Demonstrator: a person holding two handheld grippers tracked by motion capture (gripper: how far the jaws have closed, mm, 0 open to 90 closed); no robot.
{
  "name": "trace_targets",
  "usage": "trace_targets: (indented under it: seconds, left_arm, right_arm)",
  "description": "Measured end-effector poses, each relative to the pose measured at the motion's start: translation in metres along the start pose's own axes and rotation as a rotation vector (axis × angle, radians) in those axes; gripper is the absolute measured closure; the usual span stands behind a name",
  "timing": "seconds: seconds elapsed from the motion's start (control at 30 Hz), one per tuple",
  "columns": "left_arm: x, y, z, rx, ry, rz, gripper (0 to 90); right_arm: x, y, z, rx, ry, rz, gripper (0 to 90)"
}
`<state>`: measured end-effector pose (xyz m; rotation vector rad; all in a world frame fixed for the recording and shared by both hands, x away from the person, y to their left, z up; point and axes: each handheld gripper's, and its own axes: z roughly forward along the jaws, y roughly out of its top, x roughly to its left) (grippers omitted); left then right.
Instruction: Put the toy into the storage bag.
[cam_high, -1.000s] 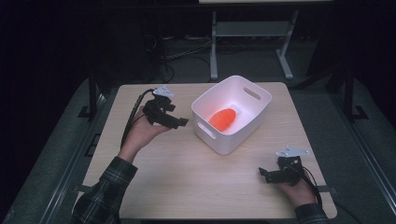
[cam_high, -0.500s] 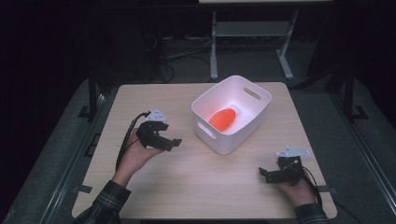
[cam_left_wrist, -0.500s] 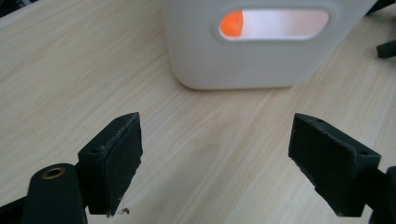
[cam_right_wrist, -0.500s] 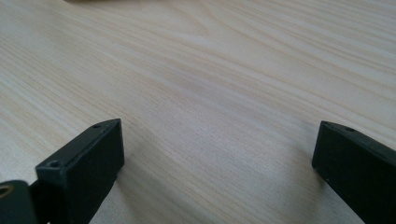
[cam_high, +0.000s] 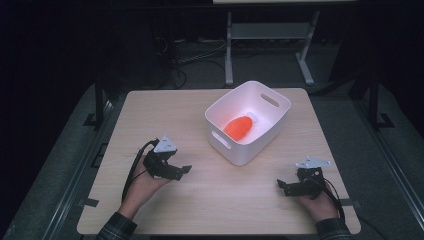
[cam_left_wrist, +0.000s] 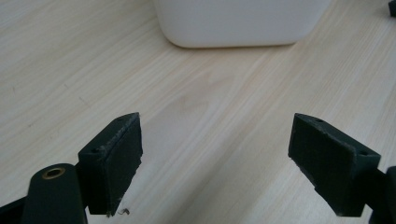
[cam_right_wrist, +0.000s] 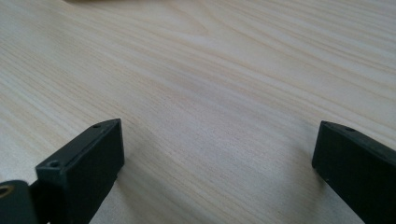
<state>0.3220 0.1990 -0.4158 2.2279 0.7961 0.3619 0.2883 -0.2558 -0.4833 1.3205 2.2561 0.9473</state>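
Orange object (cam_high: 238, 127) in white bin (cam_high: 276, 95), apart from both claws.

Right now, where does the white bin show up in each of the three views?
High view: the white bin stands right of the table's centre, toward the far edge, with an orange object inside it.
Left gripper view: its rounded lower wall runs along the top edge, beyond the open jaws.
Right gripper view: I cannot make out the bin here.
Shared landmark: the pale wood-grain tabletop.
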Motion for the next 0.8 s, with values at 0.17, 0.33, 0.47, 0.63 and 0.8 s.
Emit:
trace_targets:
  seconds: [0.17, 0.33, 0.47, 0.63, 0.8]
  left_arm:
    - [-0.005, -0.017, 0.003, -0.005, 0.0, -0.014, 16.7]
    - [-0.005, -0.029, 0.004, -0.003, 0.008, -0.031, 16.7]
    - [-0.006, -0.038, 0.007, 0.01, 0.007, -0.036, 16.7]
    - [-0.007, -0.046, 0.013, 0.038, 0.009, -0.029, 16.1]
    - [-0.01, -0.048, 0.018, 0.064, 0.018, -0.01, 14.9]
  right_arm:
    - [0.0, 0.0, 0.0, 0.001, 0.0, 0.0, 1.9]
    - [0.0, 0.0, 0.0, 0.001, -0.001, 0.0, 1.9]
    - [0.0, 0.0, 0.0, 0.0, -0.001, 0.001, 1.9]
    - [0.0, 0.0, 0.0, 0.0, -0.001, 0.001, 1.9]
    - [0.0, 0.0, 0.0, 0.0, -0.001, 0.001, 1.9]
